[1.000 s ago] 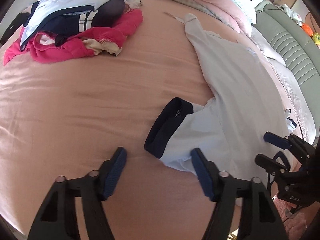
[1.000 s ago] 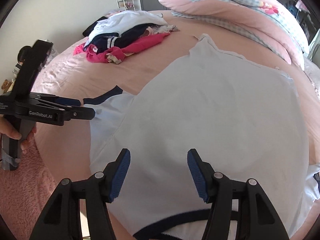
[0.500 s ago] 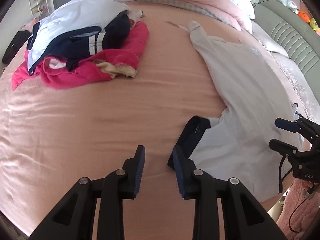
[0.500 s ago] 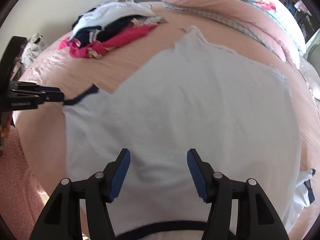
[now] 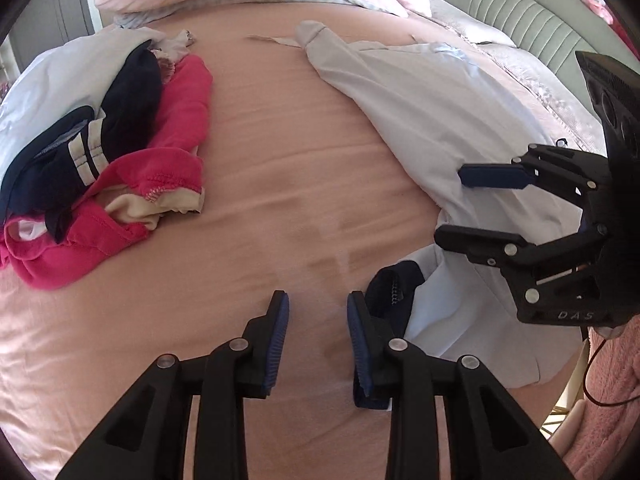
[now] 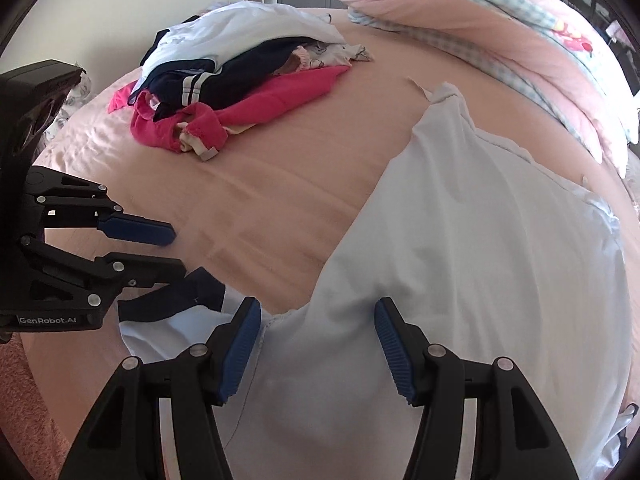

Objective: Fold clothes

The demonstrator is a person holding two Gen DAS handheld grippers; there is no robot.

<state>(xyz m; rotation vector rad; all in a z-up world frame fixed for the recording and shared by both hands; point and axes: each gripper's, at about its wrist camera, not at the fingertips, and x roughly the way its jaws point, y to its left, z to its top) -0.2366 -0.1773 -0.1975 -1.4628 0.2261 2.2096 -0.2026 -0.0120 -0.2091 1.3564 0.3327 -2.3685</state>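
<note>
One pale blue shirt with dark blue cuffs (image 6: 480,240), one messy pile of pink, navy and white clothes (image 5: 100,140), two black grippers with blue pads, left (image 5: 318,336) and right (image 6: 316,344), one rolled pink quilt (image 6: 460,12).

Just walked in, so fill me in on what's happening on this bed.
A person is folding laundry with a handheld gripper in each hand. A pale blue shirt lies spread on the pink bed. The left gripper is open beside the shirt's navy sleeve cuff, gripping nothing. The right gripper hovers open over the shirt near the sleeve seam. A pile of unfolded clothes waits further back.
</note>
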